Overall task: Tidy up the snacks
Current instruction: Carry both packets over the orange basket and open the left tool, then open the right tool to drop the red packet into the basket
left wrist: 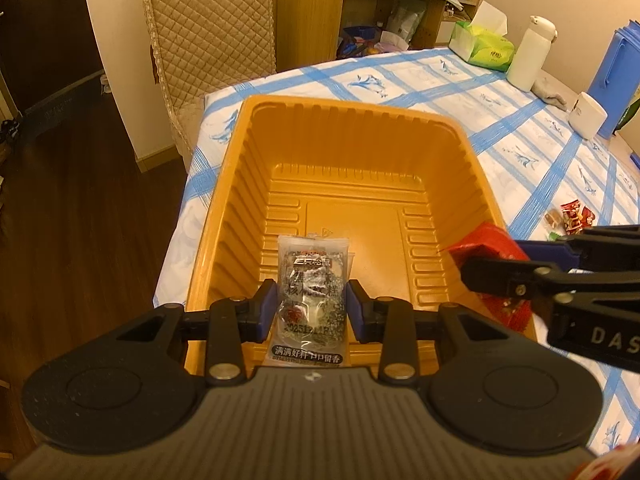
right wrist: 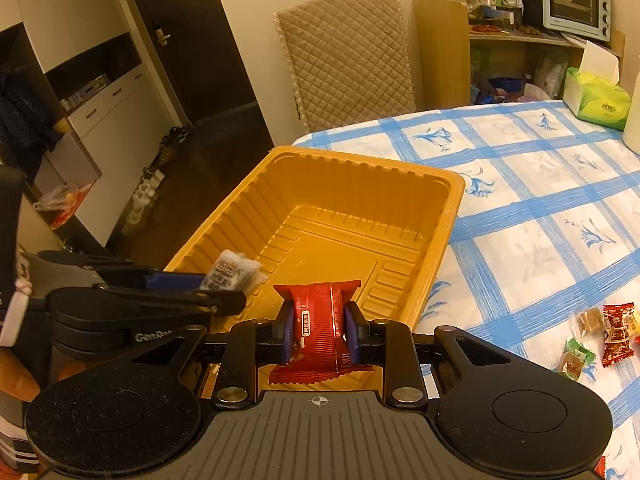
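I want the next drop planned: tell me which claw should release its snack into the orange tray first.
Left, probably. The left claw holds its clear snack packet well over the orange tray floor; the right claw holds the red packet nearer the near rim.

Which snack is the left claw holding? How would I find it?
Find the big orange tray on the blue-checked tablecloth. Over its near end, the left claw grips a clear packet with black print. The right claw beside it holds a red packet instead.
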`<state>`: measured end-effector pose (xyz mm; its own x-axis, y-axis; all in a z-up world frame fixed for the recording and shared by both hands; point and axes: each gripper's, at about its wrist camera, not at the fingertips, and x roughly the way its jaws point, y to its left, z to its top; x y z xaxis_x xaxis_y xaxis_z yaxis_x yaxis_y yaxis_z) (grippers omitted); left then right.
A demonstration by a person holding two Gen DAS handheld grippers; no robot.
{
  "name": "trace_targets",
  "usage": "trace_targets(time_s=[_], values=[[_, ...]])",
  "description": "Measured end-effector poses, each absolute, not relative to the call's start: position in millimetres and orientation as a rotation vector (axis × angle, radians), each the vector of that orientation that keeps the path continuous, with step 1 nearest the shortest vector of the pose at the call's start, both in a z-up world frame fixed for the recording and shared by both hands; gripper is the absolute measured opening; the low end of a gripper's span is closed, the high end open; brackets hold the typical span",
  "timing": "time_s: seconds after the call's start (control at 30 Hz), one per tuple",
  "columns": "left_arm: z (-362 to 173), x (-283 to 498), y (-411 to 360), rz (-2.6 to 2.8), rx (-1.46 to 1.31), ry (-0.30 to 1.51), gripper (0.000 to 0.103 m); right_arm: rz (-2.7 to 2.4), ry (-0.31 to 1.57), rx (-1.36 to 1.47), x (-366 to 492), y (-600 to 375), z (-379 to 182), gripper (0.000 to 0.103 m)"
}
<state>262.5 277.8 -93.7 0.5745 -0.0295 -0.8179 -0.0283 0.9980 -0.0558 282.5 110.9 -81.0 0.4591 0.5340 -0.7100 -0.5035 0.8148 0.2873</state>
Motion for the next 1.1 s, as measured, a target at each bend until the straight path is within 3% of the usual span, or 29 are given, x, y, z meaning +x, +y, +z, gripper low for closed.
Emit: trace_targets(time_s=[0.13, 0.47, 0.7, 0.8, 0.87, 0.93, 1.0, 1.1], values=[[-94, 262, 280, -0.002, -0.070, 0.948, 0.034, 0.633, 0.887, 0.043, 283, 111, -80, 0.026], [-80, 249, 290, 0.006, -0.101, 0.919, 0.047, 0.622, 0.898, 0.048, 288, 116, -85, 0.026], [-71, 238, 302, 0.039, -0.127, 0.901, 0.051, 0.630, 0.907, 0.059, 295, 123, -92, 0.026], [-67, 233, 306, 0.055, -0.136, 0.888, 0.054, 0.646, 0.899, 0.075, 297, 124, -92, 0.026], [-63, 231, 307, 0.064, -0.142, 0.879, 0.063, 0.653, 0.902, 0.080, 298, 126, -91, 0.028], [-61, 229, 307, 0.080, -0.138, 0.874, 0.069, 0.647, 0.899, 0.083, 299, 127, -90, 0.052], [-58, 226, 306, 0.093, -0.133, 0.871, 0.071, 0.646, 0.876, 0.108, 298, 124, -87, 0.065], [-54, 222, 306, 0.112, -0.140, 0.861, 0.079, 0.644, 0.875, 0.108, 298, 122, -84, 0.066]])
